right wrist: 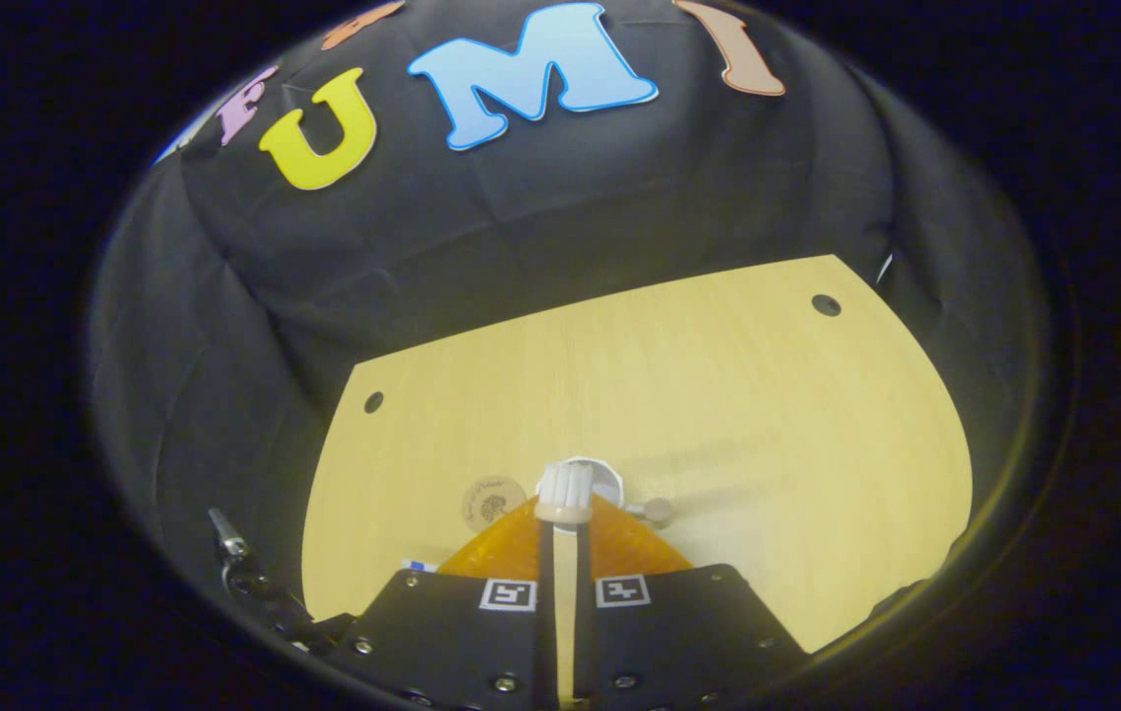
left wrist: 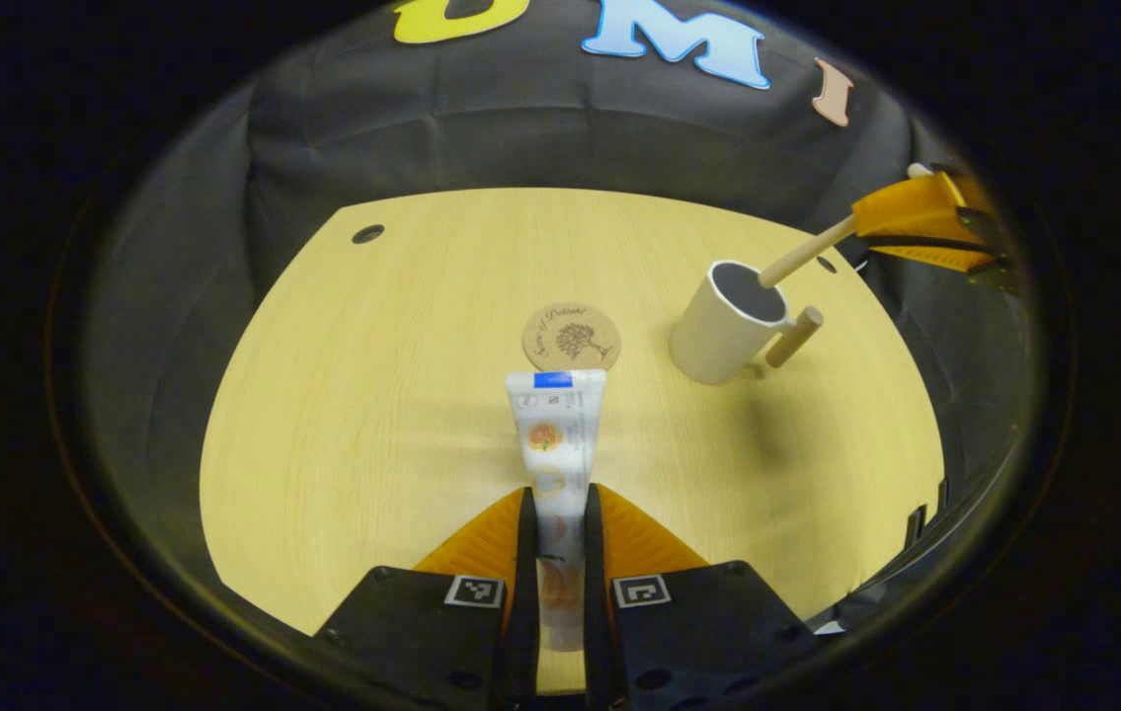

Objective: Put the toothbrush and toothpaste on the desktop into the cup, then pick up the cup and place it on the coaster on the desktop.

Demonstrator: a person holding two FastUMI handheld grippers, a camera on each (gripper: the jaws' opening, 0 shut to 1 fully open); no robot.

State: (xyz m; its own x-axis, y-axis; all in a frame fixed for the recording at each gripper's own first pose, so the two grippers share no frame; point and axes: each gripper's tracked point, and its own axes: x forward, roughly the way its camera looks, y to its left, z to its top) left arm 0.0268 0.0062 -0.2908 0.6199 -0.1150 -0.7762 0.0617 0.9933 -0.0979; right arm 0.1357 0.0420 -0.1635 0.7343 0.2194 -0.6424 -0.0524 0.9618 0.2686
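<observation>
My left gripper [left wrist: 556,494] is shut on a white toothpaste tube [left wrist: 554,434], whose flat end points toward the round cork coaster [left wrist: 571,337]. To the coaster's right stands a white cup [left wrist: 718,331] with a wooden handle [left wrist: 795,336]. At the upper right, my right gripper [left wrist: 916,222] holds a wooden toothbrush [left wrist: 807,253] slanting down, its lower end at the cup's mouth. In the right gripper view, the right gripper [right wrist: 565,523] is shut on the toothbrush [right wrist: 565,489], white bristles at the fingertips. The cup's rim [right wrist: 607,476] and the coaster [right wrist: 493,502] peek out behind the fingers.
The light wooden desktop [left wrist: 372,415] is rounded, with a small dark hole [left wrist: 368,234] near its far left corner and another [right wrist: 826,304] at the far right. Black cloth walls close in the back and sides.
</observation>
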